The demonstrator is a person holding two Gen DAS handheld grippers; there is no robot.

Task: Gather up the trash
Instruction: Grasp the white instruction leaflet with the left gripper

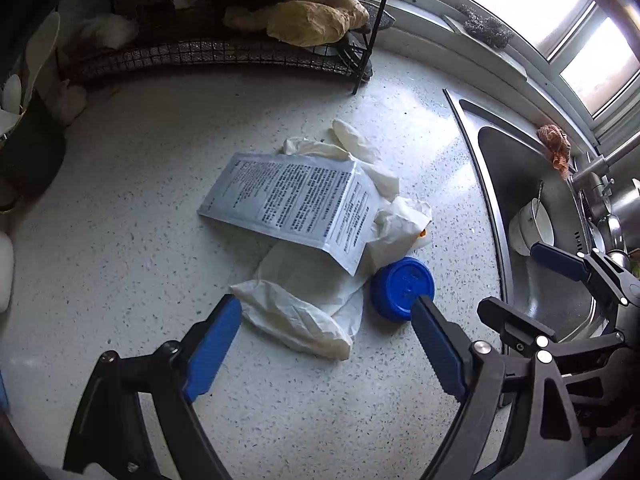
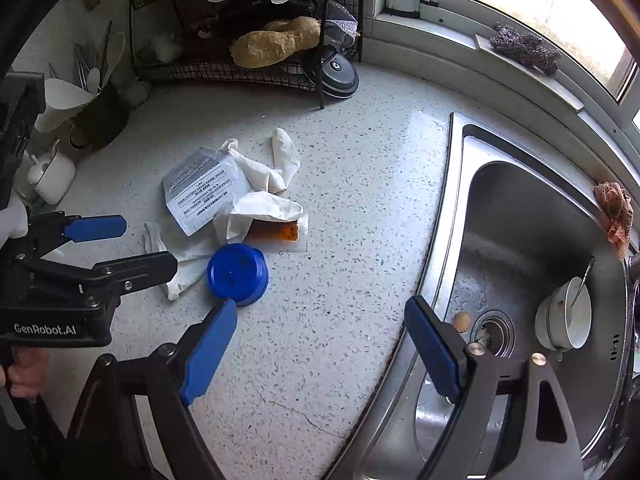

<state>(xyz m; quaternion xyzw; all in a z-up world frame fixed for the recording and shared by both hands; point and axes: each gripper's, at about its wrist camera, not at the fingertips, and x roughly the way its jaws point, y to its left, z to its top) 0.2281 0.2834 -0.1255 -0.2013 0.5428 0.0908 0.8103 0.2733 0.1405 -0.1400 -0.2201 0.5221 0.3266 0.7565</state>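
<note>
Trash lay heaped on the speckled white stone countertop. Nearest the heap, both the left gripper and right gripper hung wide open, holding nothing. A round blue plastic lid sat at the heap's near edge, crumpled white gloves beside it, a printed silver foil pouch atop.

Left tool and right tool both seemingly gape wide, empty.

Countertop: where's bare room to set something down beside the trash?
Free: the speckled counter between the blue lid and the sink, and the near strip below the lid. Crowded: gloves and leaflet pile, wire rack behind.
</note>
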